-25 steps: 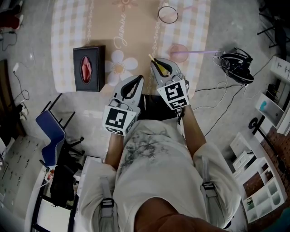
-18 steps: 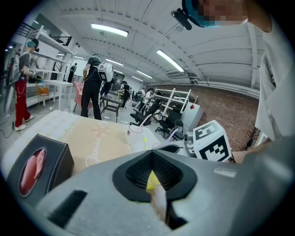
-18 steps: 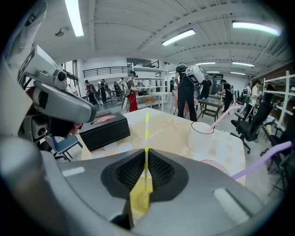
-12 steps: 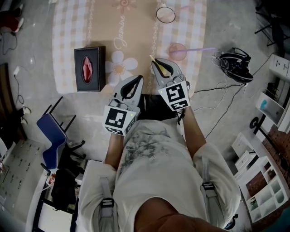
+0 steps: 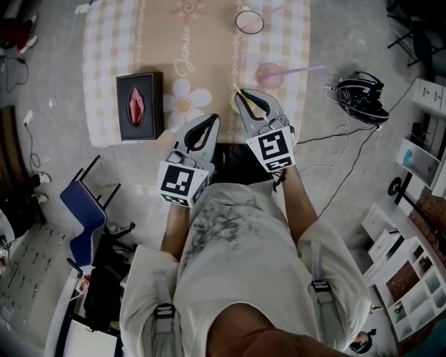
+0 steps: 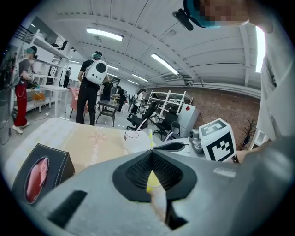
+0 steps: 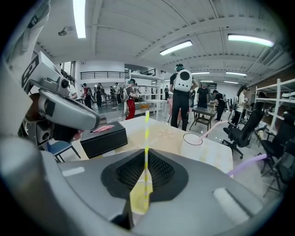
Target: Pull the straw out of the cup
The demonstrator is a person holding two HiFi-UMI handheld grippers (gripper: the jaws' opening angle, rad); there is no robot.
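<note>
My right gripper point(image 5: 242, 96) point(image 7: 144, 184) is shut on a thin yellow straw point(image 7: 146, 138) that stands upright out of its jaws, free of any cup. In the head view the straw's tip point(image 5: 236, 90) pokes out over the near edge of the table. My left gripper point(image 5: 211, 120) point(image 6: 154, 184) hangs beside it on the left with jaws together and nothing visibly held. A clear cup point(image 5: 249, 21) point(image 7: 193, 144) with a pink straw stands far back on the table. A pink cup point(image 5: 268, 74) holding a purple straw point(image 5: 301, 70) stands nearer, right of my right gripper.
A black tissue box point(image 5: 139, 106) point(image 7: 103, 136) sits at the left on the checked tablecloth point(image 5: 111, 63). A blue chair point(image 5: 83, 209) stands on the floor at the left, and cables with dark gear point(image 5: 359, 94) lie at the right. People stand at benches behind the table.
My right gripper has risen a little with the yellow straw still in it. The left gripper has stayed where it was.
</note>
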